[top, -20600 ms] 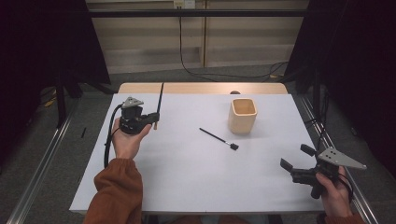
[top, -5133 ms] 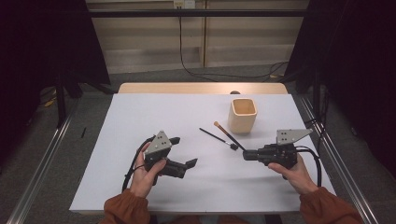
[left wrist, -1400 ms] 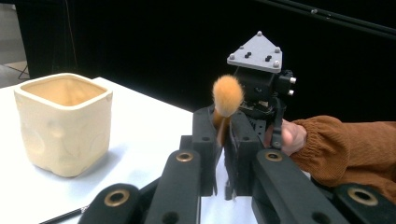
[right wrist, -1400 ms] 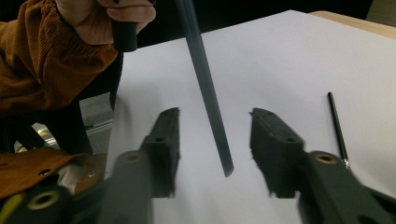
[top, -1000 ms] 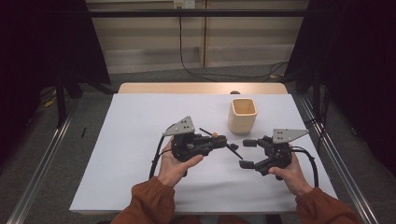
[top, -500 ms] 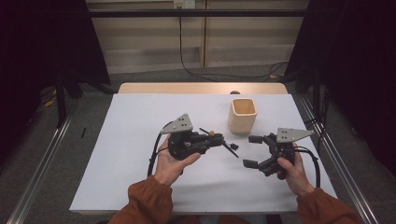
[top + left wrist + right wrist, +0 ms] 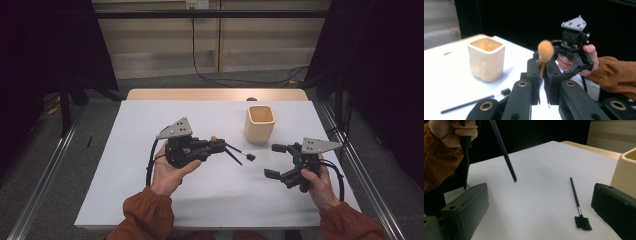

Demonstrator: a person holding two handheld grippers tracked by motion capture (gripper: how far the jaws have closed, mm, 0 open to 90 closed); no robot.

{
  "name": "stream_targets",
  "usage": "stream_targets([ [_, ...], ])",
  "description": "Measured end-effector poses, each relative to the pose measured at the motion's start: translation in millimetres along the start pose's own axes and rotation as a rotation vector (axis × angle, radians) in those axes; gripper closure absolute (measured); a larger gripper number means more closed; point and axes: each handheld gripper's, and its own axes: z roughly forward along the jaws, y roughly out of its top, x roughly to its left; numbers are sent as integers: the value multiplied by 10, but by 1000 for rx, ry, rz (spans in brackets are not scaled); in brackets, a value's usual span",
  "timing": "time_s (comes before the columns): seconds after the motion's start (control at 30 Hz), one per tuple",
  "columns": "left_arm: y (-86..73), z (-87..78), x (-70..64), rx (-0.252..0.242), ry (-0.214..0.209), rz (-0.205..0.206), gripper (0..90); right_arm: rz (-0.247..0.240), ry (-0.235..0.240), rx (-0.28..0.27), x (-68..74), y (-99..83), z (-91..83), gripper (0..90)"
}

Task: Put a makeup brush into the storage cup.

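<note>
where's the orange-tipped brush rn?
In the left gripper view, the orange-tipped brush is clamped in the left hand-held gripper, bristles up, above the table, with the beige cup to its left.

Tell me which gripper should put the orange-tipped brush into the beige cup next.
Left. The left gripper is shut on the orange-tipped brush, lifted beside the beige cup. The right gripper is open, holding nothing.
</note>
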Motion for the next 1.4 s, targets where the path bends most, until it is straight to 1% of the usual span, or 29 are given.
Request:
stream_targets([
  [0.03, 0, 0, 0, 0, 0, 0, 840, -3, -1, 1, 4, 1, 5, 9],
  [0.07, 27, -5, -8, 28, -4, -8, 840, -7, -1, 4, 10, 1, 15, 9],
  [0.13, 42, -1, -12, 44, 0, -10, 840, -8, 2, 6, 17, 2, 25, 8],
  [0.23, 62, 9, -3, 56, -4, -16, 840, -11, 1, 7, 29, 5, 31, 5],
  [0.3, 71, 22, -1, 72, -11, -21, 840, -16, -14, 13, 36, 8, 38, 0],
  [0.33, 80, 38, 0, 91, -22, -23, 840, -16, -17, 15, 38, 8, 40, 0],
  [0.37, 80, 38, 0, 91, -22, -23, 840, -12, -15, 15, 38, 6, 45, 0],
  [0.4, 90, 63, -5, 113, -9, -26, 839, -11, -13, 16, 39, 6, 50, 0],
  [0.43, 90, 63, -5, 113, -9, -26, 839, -14, -14, 18, 41, 7, 53, 0],
  [0.47, 106, 91, -1, 112, -17, -36, 839, -14, -15, 23, 46, 6, 60, 0],
  [0.6, 134, 132, -9, 126, -21, -24, 839, -21, -12, 34, 52, 4, 79, 0],
  [0.73, 155, 173, -1, 156, -15, -13, 839, -20, -5, 45, 56, 9, 81, 0],
  [0.77, 161, 209, 1, 179, -2, -20, 839, -18, 1, 49, 56, 15, 77, 2],
  [0.8, 159, 226, 0, 183, -1, -20, 840, -14, 7, 52, 56, 21, 76, 3],
  [0.87, 158, 281, -7, 216, 6, -10, 839, -14, 9, 57, 62, 31, 83, 3],
  [0.9, 158, 281, -7, 216, 6, -10, 839, -13, 14, 60, 68, 36, 91, 2],
  [0.93, 155, 321, -8, 233, 2, -16, 839, -12, 24, 66, 71, 39, 96, 2],
  [0.97, 157, 345, -7, 247, 6, -13, 839, -14, 24, 69, 75, 41, 100, 3],
  [1.03, 160, 356, -5, 256, 5, -15, 839, -18, 36, 74, 88, 49, 109, 7],
  [1.07, 169, 382, 0, 274, 11, -21, 839, -20, 41, 73, 93, 53, 114, 7],
  [1.1, 169, 382, 0, 274, 11, -21, 839, -19, 48, 74, 96, 56, 120, 7],
  [1.17, 174, 390, -1, 270, 12, -24, 840, -21, 43, 77, 107, 61, 135, 10],
  [1.2, 174, 394, -5, 269, 6, -25, 839, -20, 48, 82, 112, 65, 145, 13],
  [1.23, 171, 404, -10, 271, 5, -18, 839, -21, 48, 85, 117, 67, 156, 14],
  [1.3, 169, 416, -11, 275, 4, -15, 839, -24, 46, 87, 120, 70, 165, 19],
  [1.4, 177, 442, -10, 282, 2, -16, 839, -32, 47, 95, 157, 111, 240, 37],
])
